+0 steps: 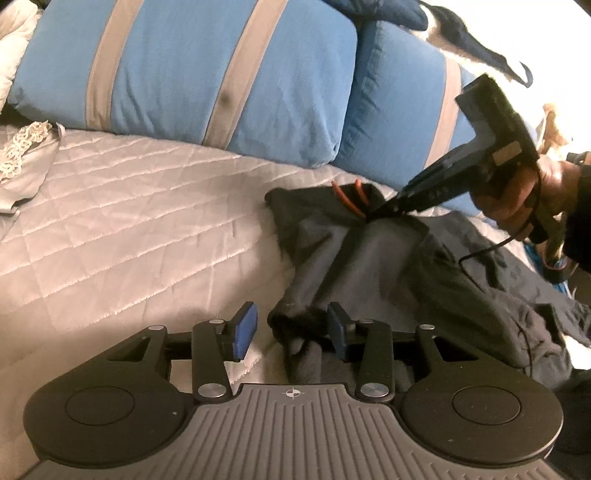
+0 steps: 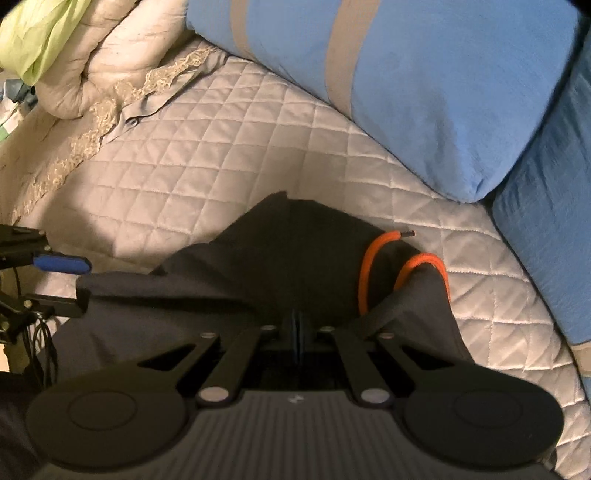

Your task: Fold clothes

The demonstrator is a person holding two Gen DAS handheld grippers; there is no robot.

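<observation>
The garment (image 1: 373,266), a dark grey piece with an orange cord (image 2: 373,266), is lying crumpled on the quilt (image 1: 122,206), filling the centre and right of the left wrist view and the centre of the right wrist view. Its cord is looping out in two arcs at the right of centre in the right wrist view, just short of the blue pillow (image 2: 436,92) slanting across the upper right. The left gripper (image 1: 293,330) is sitting at the lower centre of its own view with its fingers spread wide; a dark bunched edge of the garment is lying between the blue pads (image 1: 244,330), nearer the right one, and I cannot tell whether it is touching either. The right gripper (image 2: 297,325) is showing its fingers pressed together at the lower centre of its view, pinching a fold of the garment. In the left wrist view that same gripper is reaching in from the right edge, held by a hand (image 1: 524,192), its tip meeting the cloth beside the cord. A lace-edged cloth (image 2: 110,114) is lying at the upper left of the right wrist view, with a green cloth (image 2: 40,33) in the corner above it
</observation>
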